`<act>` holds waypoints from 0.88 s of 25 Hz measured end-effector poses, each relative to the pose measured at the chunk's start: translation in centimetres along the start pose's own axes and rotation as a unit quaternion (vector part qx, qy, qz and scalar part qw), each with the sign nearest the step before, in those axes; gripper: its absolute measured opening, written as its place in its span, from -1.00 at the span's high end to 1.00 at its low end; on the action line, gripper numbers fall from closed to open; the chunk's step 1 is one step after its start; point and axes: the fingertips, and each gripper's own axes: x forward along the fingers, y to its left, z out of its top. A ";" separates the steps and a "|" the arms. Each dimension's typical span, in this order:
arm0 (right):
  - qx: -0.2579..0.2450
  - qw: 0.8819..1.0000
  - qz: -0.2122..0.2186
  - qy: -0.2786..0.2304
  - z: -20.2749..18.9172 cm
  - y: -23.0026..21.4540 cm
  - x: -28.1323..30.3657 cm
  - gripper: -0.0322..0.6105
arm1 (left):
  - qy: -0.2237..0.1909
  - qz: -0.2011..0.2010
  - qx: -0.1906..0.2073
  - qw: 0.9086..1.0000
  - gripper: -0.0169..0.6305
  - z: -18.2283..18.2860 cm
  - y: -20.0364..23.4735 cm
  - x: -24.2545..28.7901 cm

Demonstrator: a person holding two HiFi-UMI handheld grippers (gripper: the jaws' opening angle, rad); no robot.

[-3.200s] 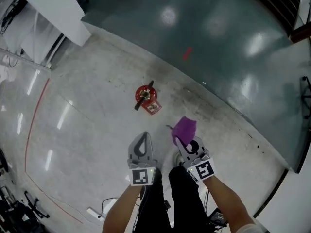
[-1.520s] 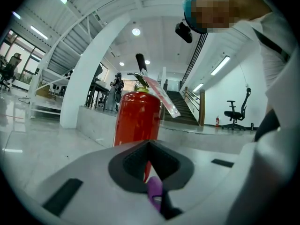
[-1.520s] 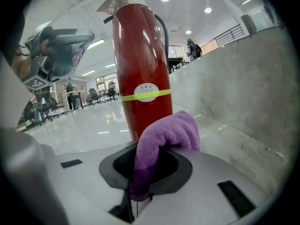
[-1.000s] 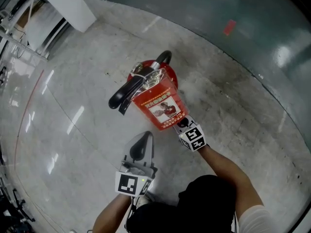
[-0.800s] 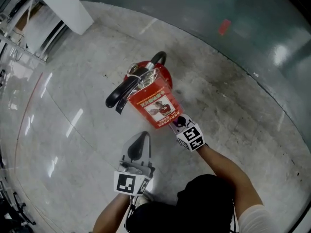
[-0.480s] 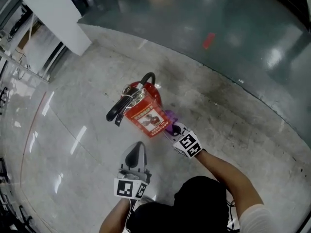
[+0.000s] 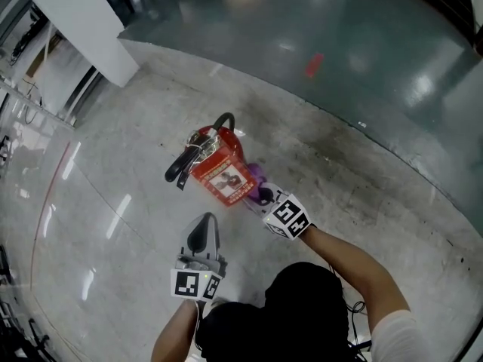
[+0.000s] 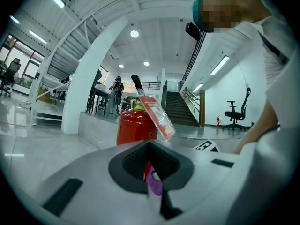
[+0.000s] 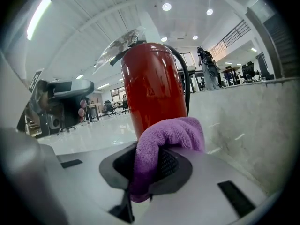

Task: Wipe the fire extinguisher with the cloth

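1. The pale polished concrete floor (image 7: 98, 202) carries the work. A darker green floor section (image 7: 339, 44) adjoins it on the far side.
2. The red cylindrical fire extinguisher (image 7: 215, 164) stands upright on the pale floor, just in front of both tools. Its black lever handle (image 7: 179, 169) points to the person's left, and its black hose (image 7: 224, 118) loops at the far side.
3. The left tool (image 7: 201, 228) is held low and near the extinguisher but clear of it. Its jaws are closed together with nothing between them.
4. The right tool (image 7: 264, 196) is at the lower right side of the extinguisher body. Its jaws are clenched on the cloth.
5. The red-and-white laminated tag (image 7: 225, 181) hangs from the extinguisher head, tilted outward over the near side of the cylinder.
6. The purple terry cloth (image 9: 164, 139) bulges out of the right tool's jaws and lies against the red cylinder wall, near its base.
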 end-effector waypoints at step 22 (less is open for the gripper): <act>-0.029 0.997 0.044 -0.056 10.7 3.1 -3.3 0.73 | -0.008 -0.004 -0.009 1.000 0.93 1.7 0.2 -0.5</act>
